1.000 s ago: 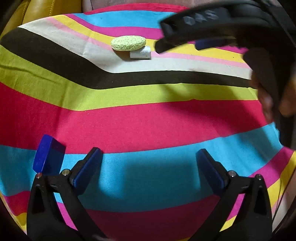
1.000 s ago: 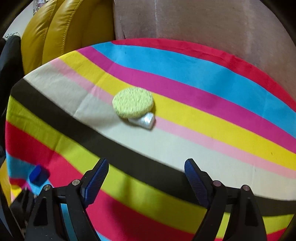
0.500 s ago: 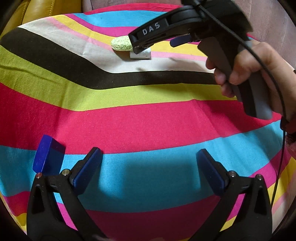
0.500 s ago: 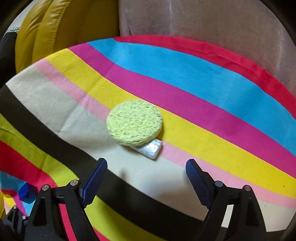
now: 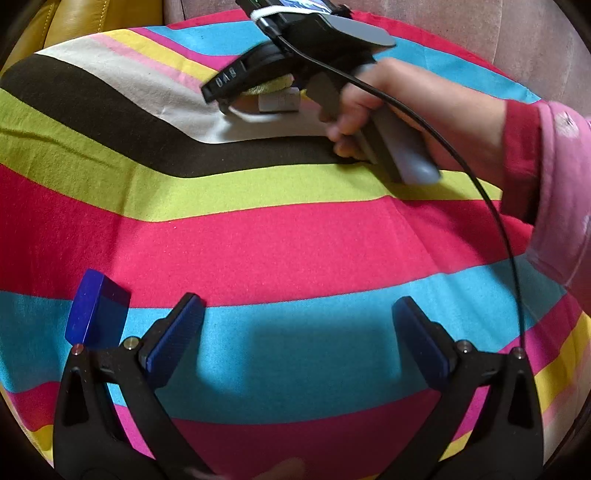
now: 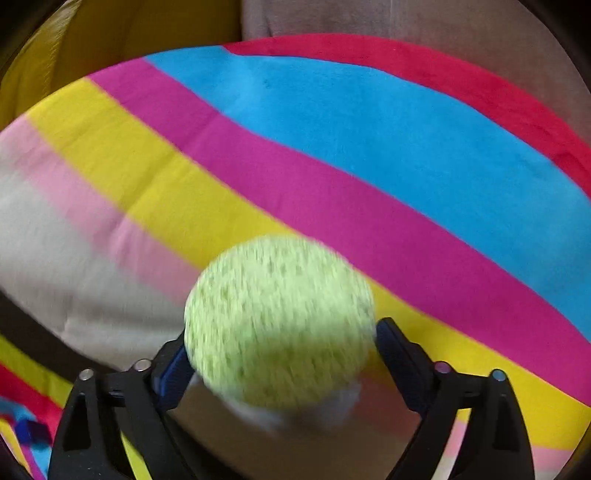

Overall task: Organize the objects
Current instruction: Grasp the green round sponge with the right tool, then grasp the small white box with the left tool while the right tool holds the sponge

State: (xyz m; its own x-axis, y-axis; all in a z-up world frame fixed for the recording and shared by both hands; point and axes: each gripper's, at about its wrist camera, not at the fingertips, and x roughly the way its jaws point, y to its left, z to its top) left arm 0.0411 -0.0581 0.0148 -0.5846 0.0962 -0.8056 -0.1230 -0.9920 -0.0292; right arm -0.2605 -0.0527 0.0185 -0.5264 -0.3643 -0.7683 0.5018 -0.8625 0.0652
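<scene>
A round lime-green sponge [image 6: 277, 321] lies on the striped cloth [image 6: 332, 147], resting on a small white block [image 6: 332, 406]. My right gripper [image 6: 282, 334] straddles the sponge. Its jaws are opening, one blue pad on each side of the sponge, and the picture is blurred. From the left wrist view, the sponge [image 5: 273, 85] and white block [image 5: 279, 103] peek out under that gripper's near finger [image 5: 225, 79]. My left gripper [image 5: 297, 301] stands open over the blue stripe with nothing between its fingers. A dark blue block [image 5: 98, 314] sits just left of it.
A hand [image 5: 369, 99] in a red and pink sleeve [image 5: 546, 177] holds the right gripper, and a black cable [image 5: 480, 192] trails from it. A yellow leather cushion [image 5: 74, 14] and a beige upholstered back [image 6: 406, 22] border the cloth's far side.
The right gripper has moved forward and down to the sponge, which now sits between its fingers, and its jaws stand wider. The left gripper and the blue block have stayed put.
</scene>
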